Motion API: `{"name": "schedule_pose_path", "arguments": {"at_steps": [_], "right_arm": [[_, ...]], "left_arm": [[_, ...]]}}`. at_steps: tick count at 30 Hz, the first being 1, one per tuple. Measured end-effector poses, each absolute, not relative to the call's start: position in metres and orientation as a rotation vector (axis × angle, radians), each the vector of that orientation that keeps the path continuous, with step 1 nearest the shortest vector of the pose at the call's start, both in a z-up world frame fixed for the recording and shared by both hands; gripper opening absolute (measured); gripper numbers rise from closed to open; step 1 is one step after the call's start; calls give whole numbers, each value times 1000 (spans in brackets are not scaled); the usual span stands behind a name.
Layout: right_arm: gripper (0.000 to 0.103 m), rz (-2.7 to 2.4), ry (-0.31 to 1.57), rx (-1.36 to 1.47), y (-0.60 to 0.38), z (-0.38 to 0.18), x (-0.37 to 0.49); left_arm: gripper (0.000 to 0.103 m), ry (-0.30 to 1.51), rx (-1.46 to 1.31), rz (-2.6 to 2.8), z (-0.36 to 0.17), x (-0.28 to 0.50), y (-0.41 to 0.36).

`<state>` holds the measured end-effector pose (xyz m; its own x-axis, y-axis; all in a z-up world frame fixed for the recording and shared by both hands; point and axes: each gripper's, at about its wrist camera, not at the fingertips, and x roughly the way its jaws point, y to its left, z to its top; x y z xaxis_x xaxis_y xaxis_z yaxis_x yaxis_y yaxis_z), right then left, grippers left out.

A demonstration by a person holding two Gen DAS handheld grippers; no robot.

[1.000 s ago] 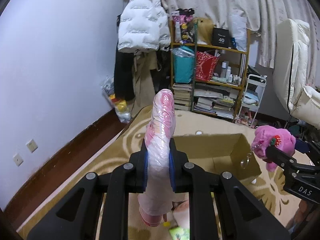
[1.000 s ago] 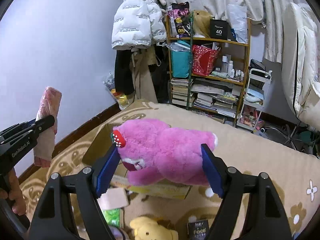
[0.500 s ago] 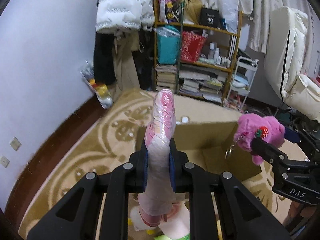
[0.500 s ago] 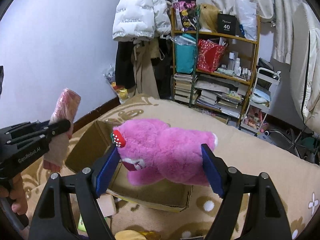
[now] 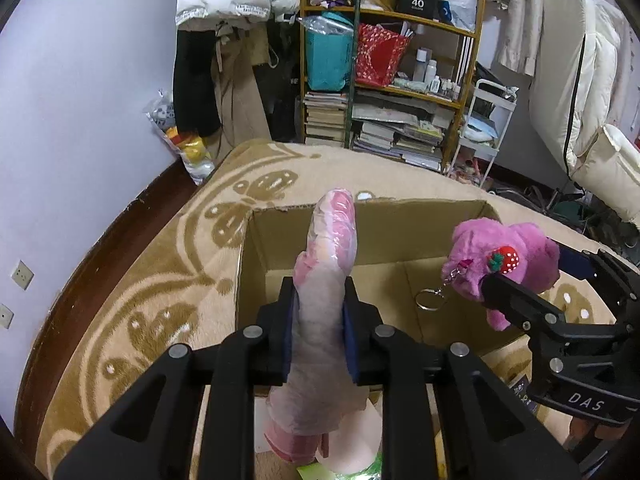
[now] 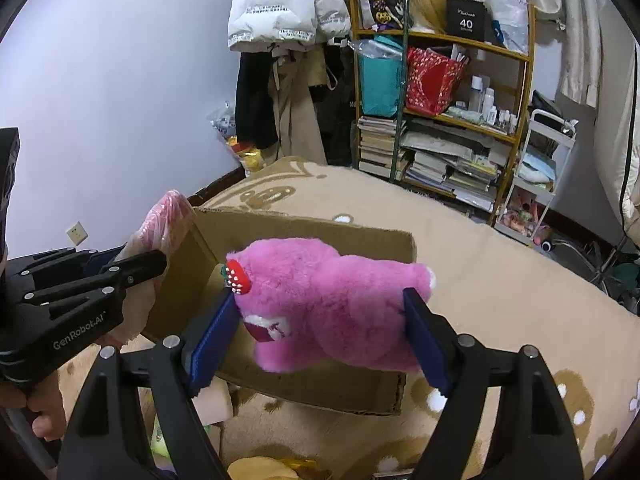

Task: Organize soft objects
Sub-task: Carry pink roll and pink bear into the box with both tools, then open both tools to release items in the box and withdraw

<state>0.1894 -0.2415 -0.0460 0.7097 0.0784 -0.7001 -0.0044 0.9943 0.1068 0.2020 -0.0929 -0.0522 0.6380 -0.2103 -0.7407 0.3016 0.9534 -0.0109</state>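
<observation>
My left gripper [image 5: 319, 312] is shut on a pink soft toy wrapped in clear plastic [image 5: 328, 264], held upright above the near edge of an open cardboard box [image 5: 400, 216]. My right gripper [image 6: 320, 320] is shut on a magenta plush bear [image 6: 332, 300] with a strawberry on its ear, above the box [image 6: 320, 228]. The bear [image 5: 504, 252] and its key ring show at the right in the left wrist view; the wrapped toy [image 6: 166, 220] and left gripper [image 6: 136, 268] show at the left in the right wrist view.
The box sits on a beige patterned blanket [image 5: 160, 280]. A cluttered shelf with books [image 5: 392, 80] and hanging coats [image 5: 224, 40] stand behind. A yellow plush [image 6: 260, 470] and other small items lie below the grippers. A white armchair [image 5: 592, 100] is at the right.
Both grippers have moved forward and down over the box, which now fills more of each view. Both toys stay held.
</observation>
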Motion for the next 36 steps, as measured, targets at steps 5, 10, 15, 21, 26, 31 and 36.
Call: {"name": "schedule_pose_path", "arguments": {"at_steps": [5,10,15,21,26,31,36], "right_arm": [[86,45,790,101,-241,-49,190],[90,33,791,104,-242,-50,188],[97,22,784,143,-245,-43,185],[103,0,750,182,-249,-29,168],[103,-6,764,219,-252,-23,152],[103,-9,771,243,-252,-17,133],[103,5,805,288,-255,-12,115]], "left_arm": [[24,866,117,-280,-59,206,-92],[51,885,102,-252,-61,206,-87],[67,857,88,-240,-49,195,-78],[84,850,62,-223,-39,182,-66],[94,823,72,-194,-26,165,-60],[97,816,65,-186,-17,148,-55],[99,800,18,-196,-14,126,-47]]}}
